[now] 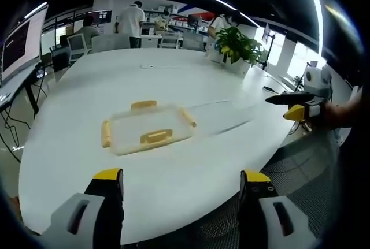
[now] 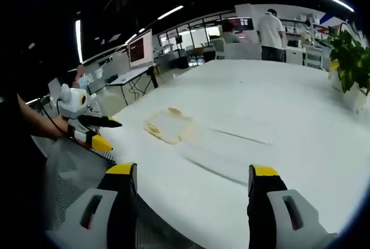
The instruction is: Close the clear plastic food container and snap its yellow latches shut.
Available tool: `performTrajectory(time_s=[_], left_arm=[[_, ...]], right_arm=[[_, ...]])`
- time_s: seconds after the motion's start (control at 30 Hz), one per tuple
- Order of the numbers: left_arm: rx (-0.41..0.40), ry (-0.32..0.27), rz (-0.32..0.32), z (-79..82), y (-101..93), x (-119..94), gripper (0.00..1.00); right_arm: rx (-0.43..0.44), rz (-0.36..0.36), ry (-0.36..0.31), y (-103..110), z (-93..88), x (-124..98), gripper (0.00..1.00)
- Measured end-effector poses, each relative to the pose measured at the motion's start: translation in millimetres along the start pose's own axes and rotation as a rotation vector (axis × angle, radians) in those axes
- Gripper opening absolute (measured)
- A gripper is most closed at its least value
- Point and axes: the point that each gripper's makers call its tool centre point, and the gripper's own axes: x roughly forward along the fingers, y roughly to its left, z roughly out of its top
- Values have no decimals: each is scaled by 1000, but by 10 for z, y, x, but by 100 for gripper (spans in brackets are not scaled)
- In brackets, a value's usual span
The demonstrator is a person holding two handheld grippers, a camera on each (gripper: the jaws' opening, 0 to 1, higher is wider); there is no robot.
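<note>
Clearly, yellow latches (image 1: pixel 155 136) on container (image 1: pixel 147 128) in left gripper view; both grippers spread wide, empty.

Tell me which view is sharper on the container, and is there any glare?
Left gripper view: container crisp, yellow latches distinct, no glare on it; bright window at right. Right gripper view: container smeared by motion blur, table washed pale.
</note>
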Motion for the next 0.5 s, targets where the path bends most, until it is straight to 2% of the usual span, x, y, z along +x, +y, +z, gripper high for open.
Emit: performTrajectory(time_s=[0.13, 0.27, 0.37, 0.43, 0.5], left_arm=[[20, -2, -6, 36, -11, -10, 79], [65, -3, -13, 54, -49, -18, 75], [58, -14, -14, 103, -20, -36, 74], [39, -32, -12, 141, 16, -49, 74], [22, -29, -14, 142, 37, -46, 73]], right_arm=[[1, 35, -44, 59, 114, -22, 76], [-1, 45, -50, 79, 137, -22, 74], [0, 54, -36, 88, 140, -10, 71], [15, 99, -17, 144, 135, -9, 67], [-13, 95, -16, 133, 139, -5, 66]])
